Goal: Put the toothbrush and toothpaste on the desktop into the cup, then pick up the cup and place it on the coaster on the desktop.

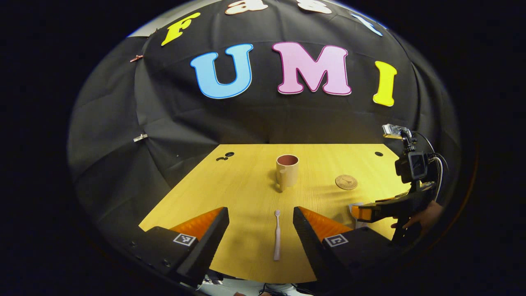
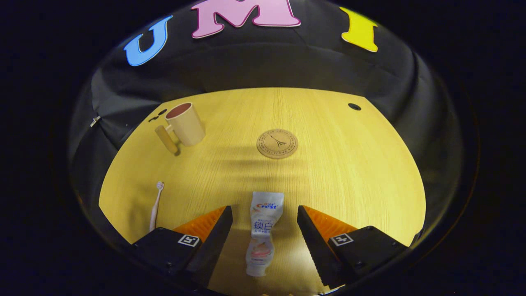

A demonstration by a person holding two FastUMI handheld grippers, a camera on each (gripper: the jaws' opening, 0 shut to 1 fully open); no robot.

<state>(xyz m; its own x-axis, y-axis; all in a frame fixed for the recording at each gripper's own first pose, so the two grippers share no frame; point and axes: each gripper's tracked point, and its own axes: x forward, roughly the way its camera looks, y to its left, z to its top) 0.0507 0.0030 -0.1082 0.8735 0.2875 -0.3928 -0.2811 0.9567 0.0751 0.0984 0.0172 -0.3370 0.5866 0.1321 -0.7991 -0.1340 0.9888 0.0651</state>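
Note:
A pale pink toothbrush point(image 1: 277, 236) lies flat on the yellow wooden desktop point(image 1: 246, 193), head pointing away, between the spread fingers of my left gripper point(image 1: 261, 230), which is open and not touching it. Beyond it stands a beige cup point(image 1: 287, 170) with a reddish inside, handle toward me. A white toothpaste tube point(image 2: 263, 232) lies lengthwise between the fingers of my open right gripper point(image 2: 265, 236). A round cork coaster point(image 2: 277, 143) rests farther back in the right gripper view. The cup point(image 2: 185, 124) and toothbrush point(image 2: 155, 204) sit to its left. The coaster point(image 1: 346, 181) lies right of the cup.
The right gripper point(image 1: 372, 211) with its camera rig and the hand point(image 1: 419, 218) holding it shows at the right edge of the left gripper view. Small dark holes point(image 1: 225, 156) mark the desktop's far corners. Black cloth walls enclose the desk.

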